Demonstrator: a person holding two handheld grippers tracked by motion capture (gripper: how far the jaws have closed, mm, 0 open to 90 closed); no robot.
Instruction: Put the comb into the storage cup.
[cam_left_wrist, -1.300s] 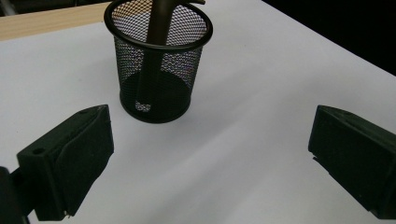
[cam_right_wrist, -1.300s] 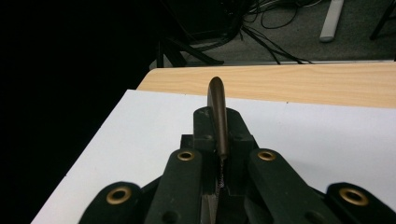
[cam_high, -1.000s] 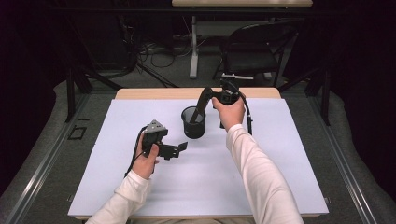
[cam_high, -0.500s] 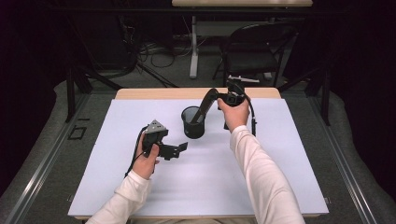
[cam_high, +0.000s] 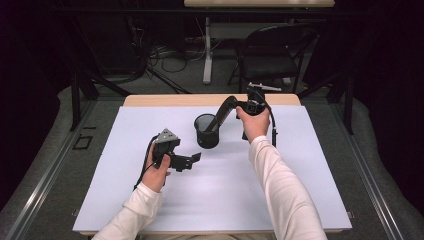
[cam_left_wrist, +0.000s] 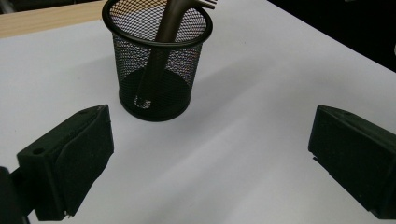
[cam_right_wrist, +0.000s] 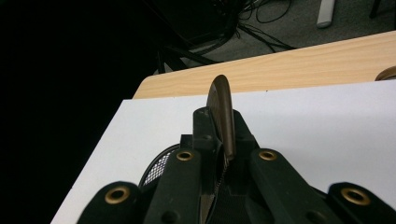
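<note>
A black mesh cup (cam_high: 207, 131) (cam_left_wrist: 156, 60) stands upright on the white sheet, behind centre. A dark brown comb (cam_high: 222, 112) (cam_left_wrist: 163, 42) leans in it, handle end down on the cup's floor, toothed end up and to the right. My right gripper (cam_high: 231, 102) is shut on the comb's upper end, above and right of the cup. In the right gripper view the comb's thin edge (cam_right_wrist: 223, 112) sticks up between that gripper's (cam_right_wrist: 219, 126) closed jaws, with the cup's rim (cam_right_wrist: 161, 163) below. My left gripper (cam_high: 192, 160) (cam_left_wrist: 205, 158) rests left of the cup, open, jaws wide and pointing at it.
The white sheet (cam_high: 300, 170) covers most of a wooden table, whose bare far edge (cam_high: 175, 100) shows behind it. A dark chair (cam_high: 270, 55) and floor cables lie beyond the table. Dark floor drops away on both sides.
My right hand has shifted a little to the right with the comb, so the comb leans further over in the cup. The left hand has stayed put.
</note>
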